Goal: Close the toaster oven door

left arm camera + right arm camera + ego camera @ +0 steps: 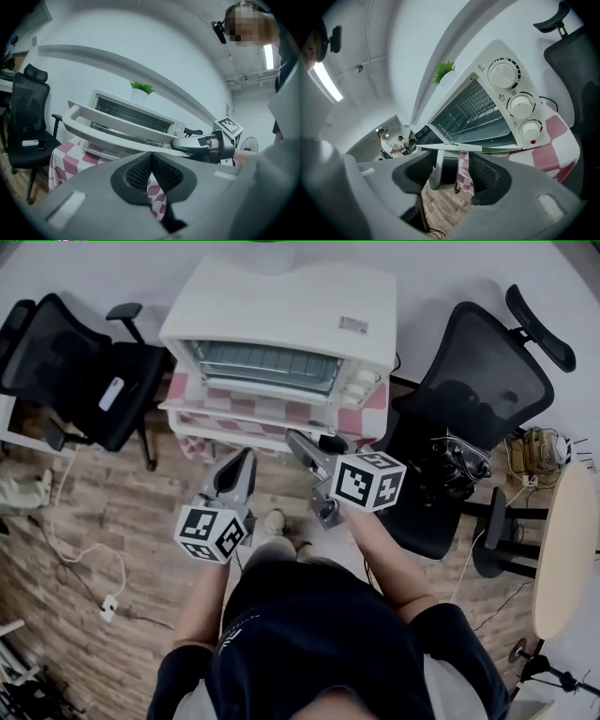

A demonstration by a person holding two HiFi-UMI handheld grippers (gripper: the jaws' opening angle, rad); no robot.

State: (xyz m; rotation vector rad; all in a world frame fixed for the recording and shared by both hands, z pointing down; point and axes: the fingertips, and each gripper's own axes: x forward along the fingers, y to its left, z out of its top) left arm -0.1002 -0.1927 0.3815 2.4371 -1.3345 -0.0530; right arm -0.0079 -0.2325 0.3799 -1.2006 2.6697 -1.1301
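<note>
left gripper (151, 158) pressed together | right gripper (452, 165) spread round door handle (436, 171) — handle mostly hidden, touch unclear

right hand-held gripper (450, 171) | jaws apart; door handle (436, 169) between | toaster oven (508, 101) door (450, 148) down

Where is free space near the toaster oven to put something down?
Free: the flat top of the toaster oven; wood floor between the left chair and the person. Crowded: before the open door, with the left gripper and right gripper; the right chair stands close.
</note>
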